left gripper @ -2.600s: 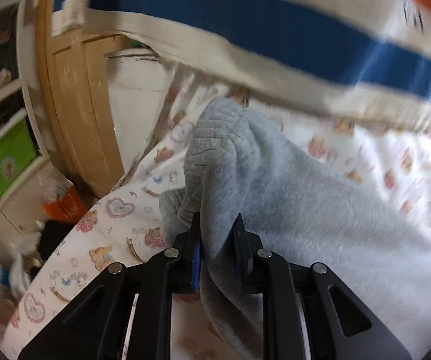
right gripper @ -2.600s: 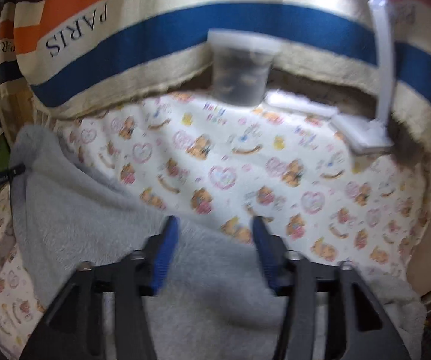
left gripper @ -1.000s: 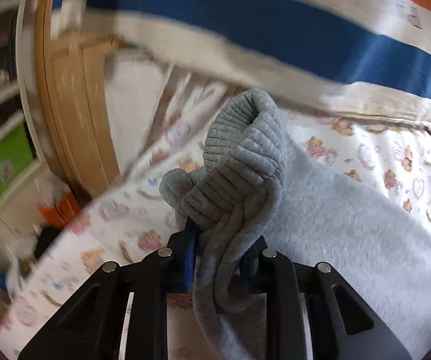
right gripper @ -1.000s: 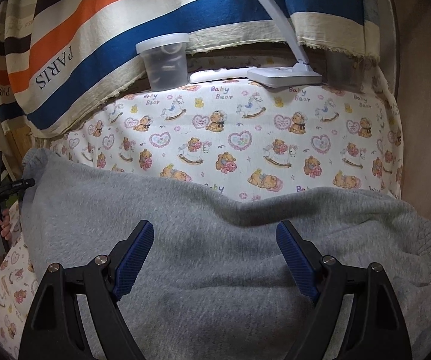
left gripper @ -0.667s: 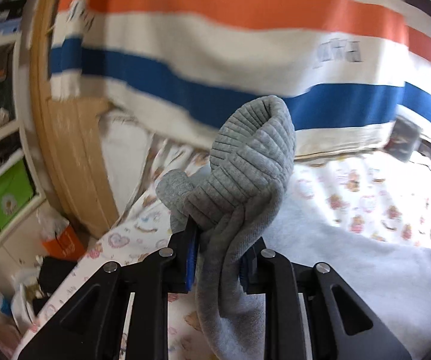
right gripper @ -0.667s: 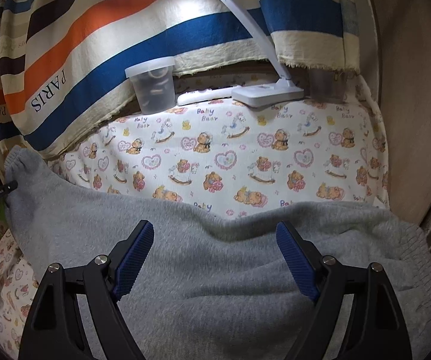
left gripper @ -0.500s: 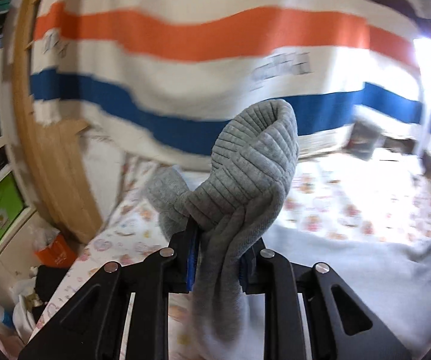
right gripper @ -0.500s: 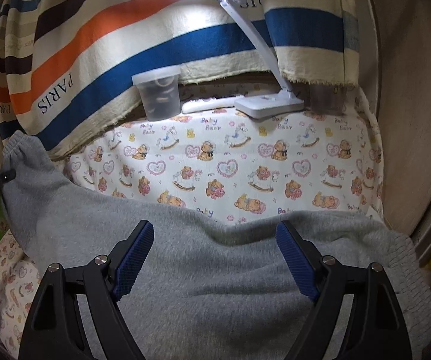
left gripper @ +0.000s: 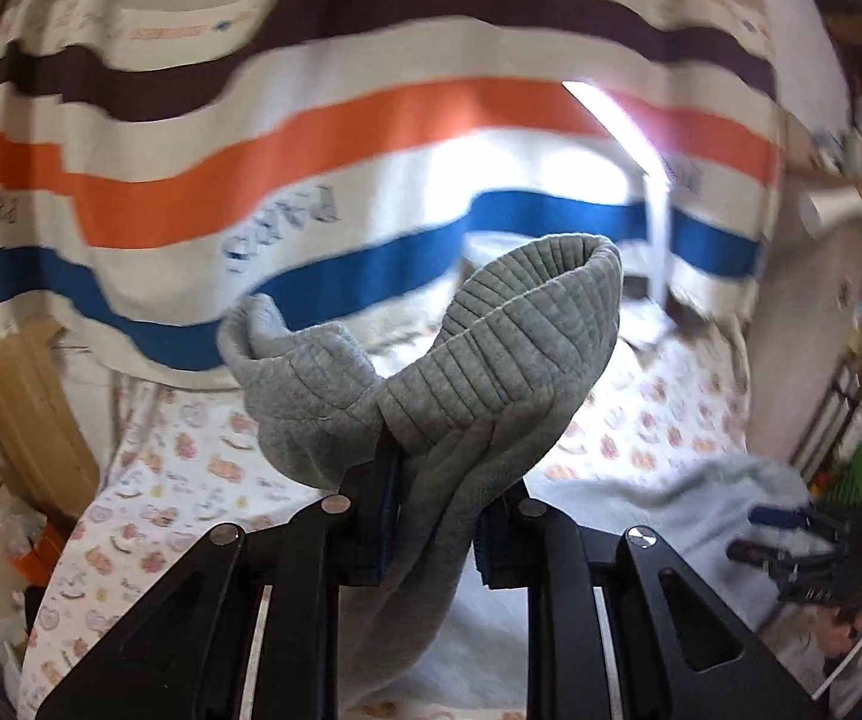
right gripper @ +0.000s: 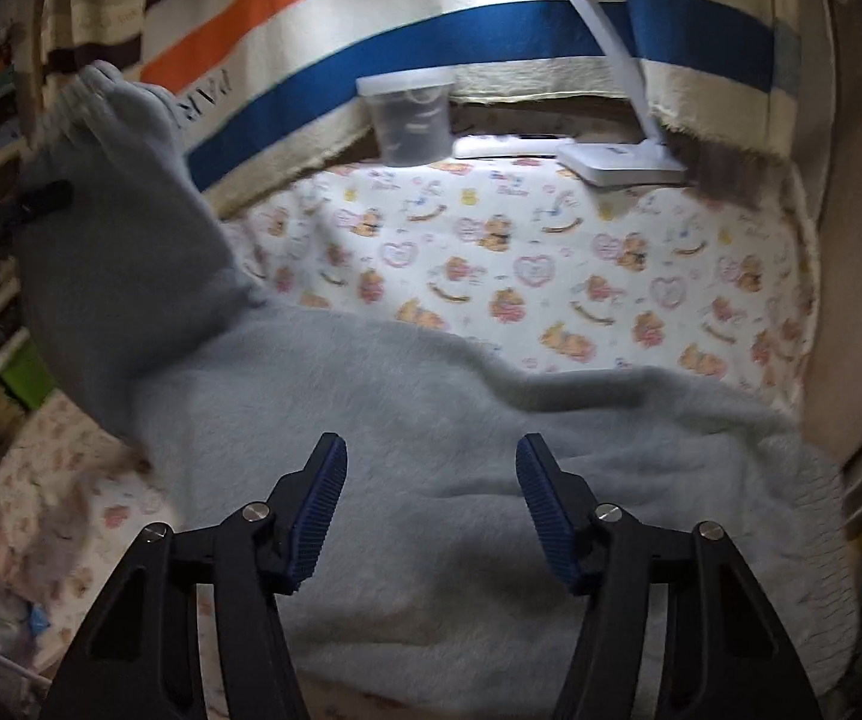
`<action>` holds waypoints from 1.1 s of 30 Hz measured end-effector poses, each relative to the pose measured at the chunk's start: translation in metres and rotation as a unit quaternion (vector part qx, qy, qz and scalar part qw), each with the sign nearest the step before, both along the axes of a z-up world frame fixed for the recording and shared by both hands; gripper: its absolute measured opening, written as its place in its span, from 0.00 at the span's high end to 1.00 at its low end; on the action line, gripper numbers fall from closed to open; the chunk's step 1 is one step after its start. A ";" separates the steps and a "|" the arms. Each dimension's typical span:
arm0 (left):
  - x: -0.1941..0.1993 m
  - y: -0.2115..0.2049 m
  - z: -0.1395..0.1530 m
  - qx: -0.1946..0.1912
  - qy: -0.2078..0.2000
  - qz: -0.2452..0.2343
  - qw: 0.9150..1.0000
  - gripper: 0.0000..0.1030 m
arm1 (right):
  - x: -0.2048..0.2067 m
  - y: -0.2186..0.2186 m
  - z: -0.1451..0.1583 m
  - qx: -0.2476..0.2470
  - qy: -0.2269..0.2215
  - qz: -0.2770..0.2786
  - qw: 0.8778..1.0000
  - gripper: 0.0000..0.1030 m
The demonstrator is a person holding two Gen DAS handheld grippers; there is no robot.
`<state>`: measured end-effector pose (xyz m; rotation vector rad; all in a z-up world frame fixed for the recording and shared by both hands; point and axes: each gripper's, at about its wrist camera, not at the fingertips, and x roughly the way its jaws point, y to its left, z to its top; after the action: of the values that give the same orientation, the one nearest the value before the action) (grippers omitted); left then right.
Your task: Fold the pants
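The grey fleece pants (right gripper: 431, 456) lie across a bed sheet printed with bears (right gripper: 550, 258). My left gripper (left gripper: 433, 516) is shut on the ribbed cuff end of the pants (left gripper: 508, 360) and holds it raised high above the bed. In the right wrist view the lifted leg (right gripper: 125, 240) rises at the left, with the left gripper (right gripper: 35, 204) on it. My right gripper (right gripper: 428, 498) is open and empty, just above the middle of the pants. It also shows in the left wrist view (left gripper: 790, 534) at the far right.
A striped blanket (right gripper: 431, 36) hangs behind the bed. A clear plastic tub (right gripper: 410, 120) and a white desk lamp (right gripper: 616, 150) stand at the back edge. A wooden frame (left gripper: 5, 360) and shelves are to the left, a wall panel (right gripper: 850, 240) to the right.
My left gripper has lifted the cuff end up and swung it toward the right over the bed. My right gripper's jaws have narrowed and it sits lower over the pants.
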<state>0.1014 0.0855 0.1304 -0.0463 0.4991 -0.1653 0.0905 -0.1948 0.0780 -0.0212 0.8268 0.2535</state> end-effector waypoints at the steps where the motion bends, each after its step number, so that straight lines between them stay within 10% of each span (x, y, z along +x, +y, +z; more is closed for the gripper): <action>1: -0.001 -0.012 -0.007 0.009 0.005 -0.009 1.000 0.82 | -0.002 0.000 0.000 0.014 0.004 0.005 1.000 0.39; 10: 0.005 -0.074 -0.085 0.017 0.030 0.001 0.999 0.82 | 0.016 0.006 -0.019 0.092 0.069 0.015 0.993 0.30; 20: -0.040 -0.137 -0.159 0.187 0.065 -0.110 0.974 0.59 | 0.026 -0.003 -0.035 0.091 0.097 0.019 0.991 0.30; 26: -0.075 -0.111 -0.147 0.168 0.041 -0.119 0.978 0.33 | 0.030 0.002 -0.052 0.085 0.124 0.027 0.988 0.30; 33: -0.052 -0.038 -0.119 0.135 0.029 -0.020 0.990 0.33 | 0.040 0.017 -0.044 0.097 0.118 0.037 0.988 0.30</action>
<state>0.0490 0.0478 0.0111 0.2233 0.5779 -0.1350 0.1308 -0.1775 0.0343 0.1645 1.0350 0.4115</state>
